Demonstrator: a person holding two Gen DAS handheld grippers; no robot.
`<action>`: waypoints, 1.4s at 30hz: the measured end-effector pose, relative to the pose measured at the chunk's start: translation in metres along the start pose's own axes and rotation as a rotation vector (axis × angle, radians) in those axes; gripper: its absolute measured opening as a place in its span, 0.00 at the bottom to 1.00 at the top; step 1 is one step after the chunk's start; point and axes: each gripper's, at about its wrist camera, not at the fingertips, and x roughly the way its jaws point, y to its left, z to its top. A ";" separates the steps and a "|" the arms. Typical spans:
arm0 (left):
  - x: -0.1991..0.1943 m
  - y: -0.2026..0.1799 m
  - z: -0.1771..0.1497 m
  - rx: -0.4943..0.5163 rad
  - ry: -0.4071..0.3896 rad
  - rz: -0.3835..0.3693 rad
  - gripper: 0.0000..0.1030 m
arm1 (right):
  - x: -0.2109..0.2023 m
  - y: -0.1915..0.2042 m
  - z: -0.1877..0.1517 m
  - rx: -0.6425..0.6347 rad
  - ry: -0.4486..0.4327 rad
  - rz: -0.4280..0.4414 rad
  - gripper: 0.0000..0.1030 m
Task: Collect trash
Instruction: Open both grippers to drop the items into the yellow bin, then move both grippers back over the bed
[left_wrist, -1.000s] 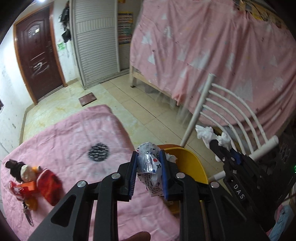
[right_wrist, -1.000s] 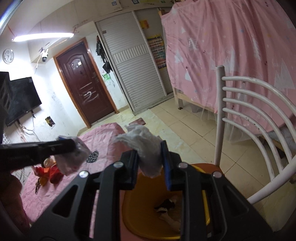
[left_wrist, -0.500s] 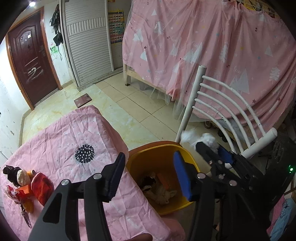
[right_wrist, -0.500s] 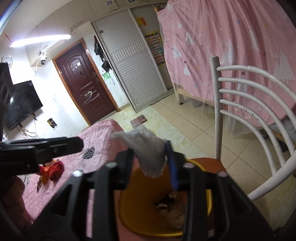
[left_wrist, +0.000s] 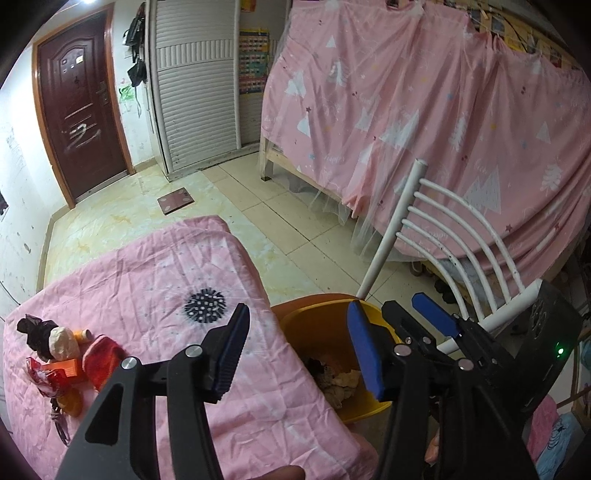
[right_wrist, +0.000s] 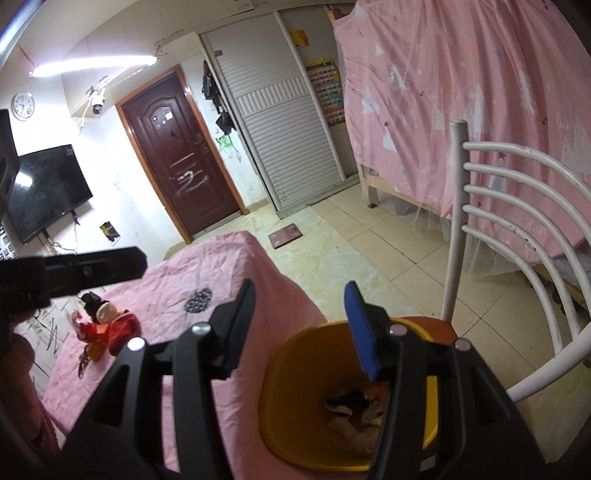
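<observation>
A yellow bin (left_wrist: 314, 325) (right_wrist: 291, 354) stands on a white chair beside the pink-covered table (left_wrist: 147, 273) (right_wrist: 236, 266). Crumpled paper and wrappers (left_wrist: 338, 382) (right_wrist: 354, 406) lie in its bottom. My left gripper (left_wrist: 297, 350) is open and empty, over the table edge and the bin's near rim. My right gripper (right_wrist: 299, 328) is open and empty just above the bin; it also shows in the left wrist view (left_wrist: 432, 317). A small heap of trash, red, orange, black and white (left_wrist: 55, 350) (right_wrist: 103, 321), lies at the table's left end.
The white chair back (left_wrist: 454, 236) (right_wrist: 517, 206) rises behind the bin. A pink bed curtain (left_wrist: 424, 110) hangs at the right. Tiled floor with a flat scale (left_wrist: 175, 199), a brown door (left_wrist: 77, 99) and a shuttered cupboard lie beyond. A TV (right_wrist: 44, 188) hangs at the left.
Both grippers have opened. The left let go of a printed wrapper and the right let go of a white tissue wad; both pieces have dropped out of the jaws over the bin.
</observation>
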 end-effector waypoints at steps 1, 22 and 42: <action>-0.003 0.005 0.000 -0.005 -0.007 -0.001 0.47 | 0.001 0.004 0.001 -0.006 0.001 0.001 0.50; -0.050 0.173 -0.016 -0.202 -0.084 0.186 0.48 | 0.051 0.140 -0.001 -0.223 0.110 0.123 0.65; -0.045 0.328 -0.046 -0.412 -0.036 0.335 0.71 | 0.106 0.247 -0.044 -0.393 0.278 0.201 0.77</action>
